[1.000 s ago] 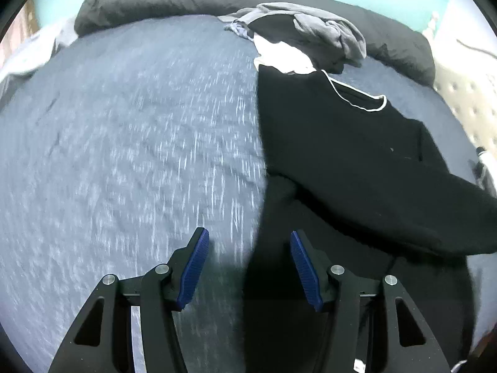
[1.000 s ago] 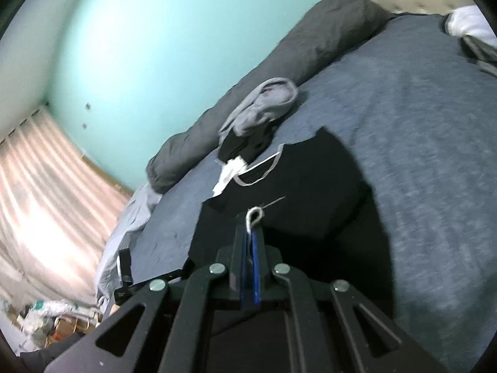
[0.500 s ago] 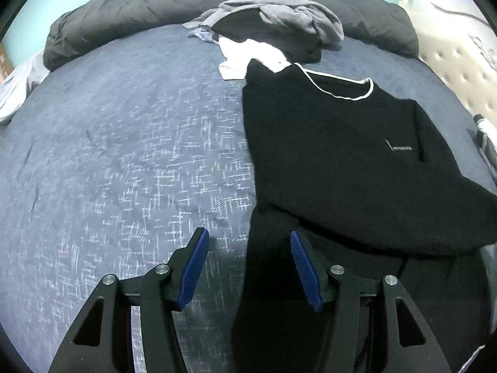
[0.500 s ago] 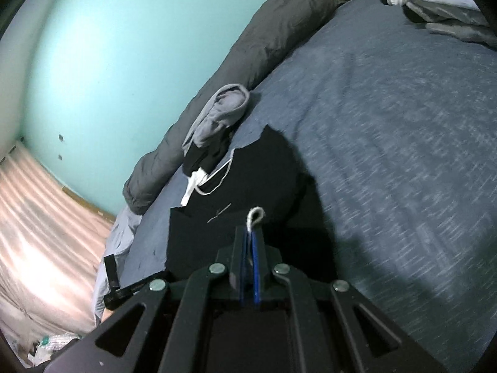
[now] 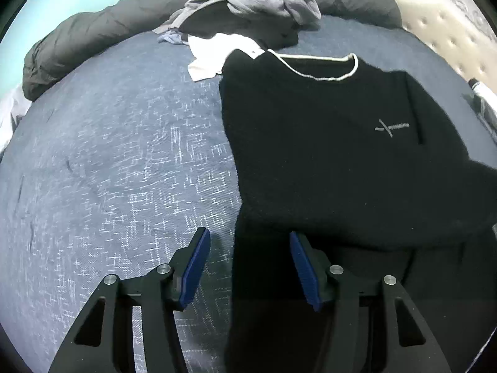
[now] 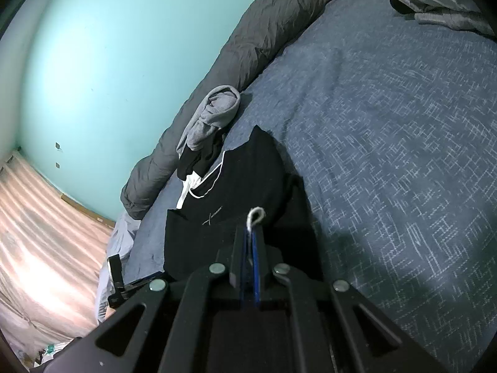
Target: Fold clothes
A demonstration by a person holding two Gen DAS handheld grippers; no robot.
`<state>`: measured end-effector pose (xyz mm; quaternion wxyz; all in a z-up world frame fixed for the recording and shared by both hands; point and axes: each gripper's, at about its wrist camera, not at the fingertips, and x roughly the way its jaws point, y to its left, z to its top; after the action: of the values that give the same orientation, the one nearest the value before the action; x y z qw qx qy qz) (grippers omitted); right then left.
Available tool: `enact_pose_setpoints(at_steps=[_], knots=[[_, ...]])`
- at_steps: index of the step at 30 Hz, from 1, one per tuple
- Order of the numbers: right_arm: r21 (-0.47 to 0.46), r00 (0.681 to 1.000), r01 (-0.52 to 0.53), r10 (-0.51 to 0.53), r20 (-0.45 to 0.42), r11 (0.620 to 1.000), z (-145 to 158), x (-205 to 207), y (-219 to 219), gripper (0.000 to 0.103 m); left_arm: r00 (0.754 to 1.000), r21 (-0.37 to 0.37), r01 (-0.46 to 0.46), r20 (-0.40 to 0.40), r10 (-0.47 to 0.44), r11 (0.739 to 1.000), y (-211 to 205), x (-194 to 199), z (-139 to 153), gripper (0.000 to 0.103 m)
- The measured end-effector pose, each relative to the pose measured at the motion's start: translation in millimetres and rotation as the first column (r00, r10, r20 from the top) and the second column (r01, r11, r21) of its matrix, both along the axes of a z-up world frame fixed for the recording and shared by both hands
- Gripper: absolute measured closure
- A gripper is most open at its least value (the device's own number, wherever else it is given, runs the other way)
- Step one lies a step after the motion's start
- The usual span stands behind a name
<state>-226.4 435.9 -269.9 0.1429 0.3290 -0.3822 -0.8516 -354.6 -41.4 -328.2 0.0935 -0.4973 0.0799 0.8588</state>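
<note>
We had the black sweatshirt [image 5: 326, 143] lying on the blue bedspread [image 5: 108, 155], its sleeve drawn across the body. Our right gripper [image 6: 251, 236] was clamped on the white-trimmed cuff [image 6: 255, 216]; our left gripper [image 5: 248, 261] hovered with fingers apart over the lower left edge. We judged that thin pinch could slip, dropping the sleeve crooked, and that the hem could bunch against the clothes pile [image 5: 248, 12] beyond the collar.

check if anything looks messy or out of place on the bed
The black sweater lies flat but one sleeve is folded across its lower body. Behind its collar, a crumpled grey hoodie and a white garment sit in an unfolded heap. Nothing looks damaged.
</note>
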Motion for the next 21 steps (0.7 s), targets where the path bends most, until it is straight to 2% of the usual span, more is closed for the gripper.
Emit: enact_pose_setpoints(at_steps=[3, 5, 9, 12, 16, 18, 19, 21], knots=[[-0.01, 1.0, -0.006, 0.006, 0.002, 1.0, -0.4, 0.5, -0.4, 0.1, 1.0, 0.003, 0.003, -0.01, -0.003, 1.0, 2.4, -2.6, -2.0, 0.054], [-0.016, 1.0, -0.016, 0.016, 0.006, 1.0, -0.9, -0.2, -2.4, 0.1, 1.0, -0.013, 0.017, -0.011, -0.017, 1.0, 5.8, -4.6, -4.5, 0.067], [-0.024, 0.999, -0.034, 0.035, 0.012, 0.999, 0.8, -0.5, -7.8, 0.1, 0.998, -0.038, 0.035, -0.046, -0.037, 0.999, 7.8, -3.7, -0.9, 0.078], [-0.041, 0.998, -0.064, 0.065, 0.011, 0.997, 5.6, 1.7, -14.8, 0.1, 0.999, 0.0, -0.026, -0.041, 0.026, 1.0, -12.7, -5.2, -2.4, 0.086], [0.018, 0.991, -0.132, 0.132, 0.006, 0.991, 16.9, 5.0, -38.9, 0.1, 0.994, 0.049, -0.107, -0.031, 0.108, 0.993, -40.1, -7.2, -4.4, 0.09], [0.075, 0.987, -0.161, 0.159, 0.036, 0.984, 15.3, 5.1, -51.8, 0.1, 0.988, 0.073, -0.147, -0.025, 0.149, 0.986, -53.8, -8.2, -5.4, 0.092], [0.098, 0.984, -0.174, 0.169, 0.06, 0.98, 11.6, 4.3, -56.6, 0.1, 0.985, 0.085, -0.167, -0.021, 0.169, 0.982, -60.6, -8.7, -5.9, 0.098], [0.102, 0.978, -0.188, 0.176, 0.116, 0.977, -3.0, 3.0, -61.1, 0.1, 0.978, 0.109, -0.207, -0.013, 0.21, 0.972, -74.3, -9.7, -6.9, 0.098]])
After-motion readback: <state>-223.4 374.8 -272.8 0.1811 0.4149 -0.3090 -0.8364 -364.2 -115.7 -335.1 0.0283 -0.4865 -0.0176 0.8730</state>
